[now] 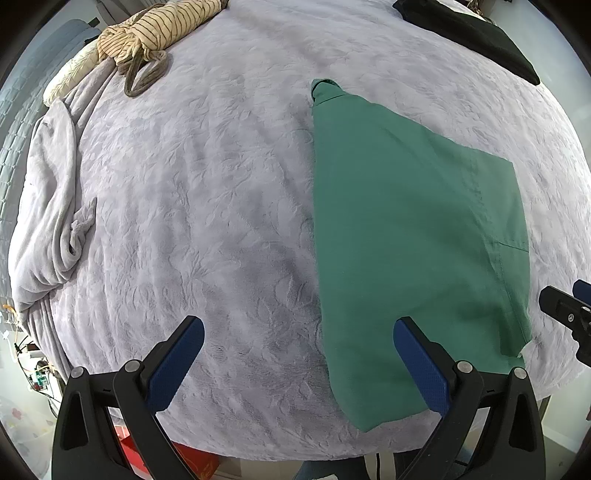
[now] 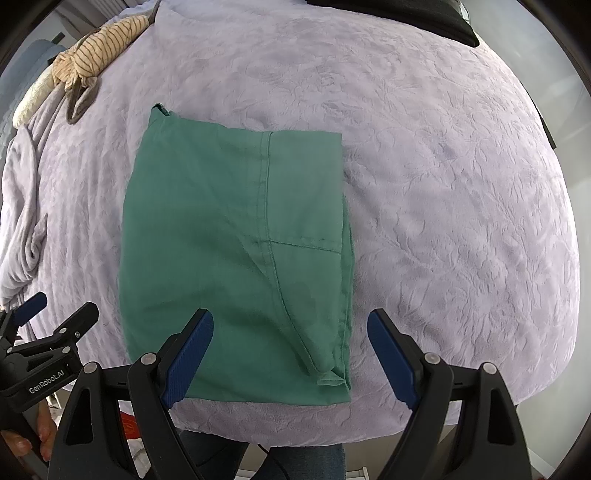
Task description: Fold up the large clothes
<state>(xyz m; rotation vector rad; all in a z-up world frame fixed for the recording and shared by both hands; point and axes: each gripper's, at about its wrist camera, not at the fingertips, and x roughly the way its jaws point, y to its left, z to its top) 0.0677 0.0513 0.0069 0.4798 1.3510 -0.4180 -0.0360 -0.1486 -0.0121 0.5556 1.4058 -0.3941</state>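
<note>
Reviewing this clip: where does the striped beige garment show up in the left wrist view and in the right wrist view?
Left wrist view: the striped beige garment lies bunched at the top left, on the far part of the bed.
Right wrist view: it lies at the top left again, smaller, near the rim.
Shared landmark: the folded green garment, nearer the camera and to its right in both.

A lilac blanket (image 1: 229,206) covers the bed. At the blanket's far left corner lies a bunched striped beige garment (image 1: 159,31); at its far right, a black one (image 1: 476,33).
</note>
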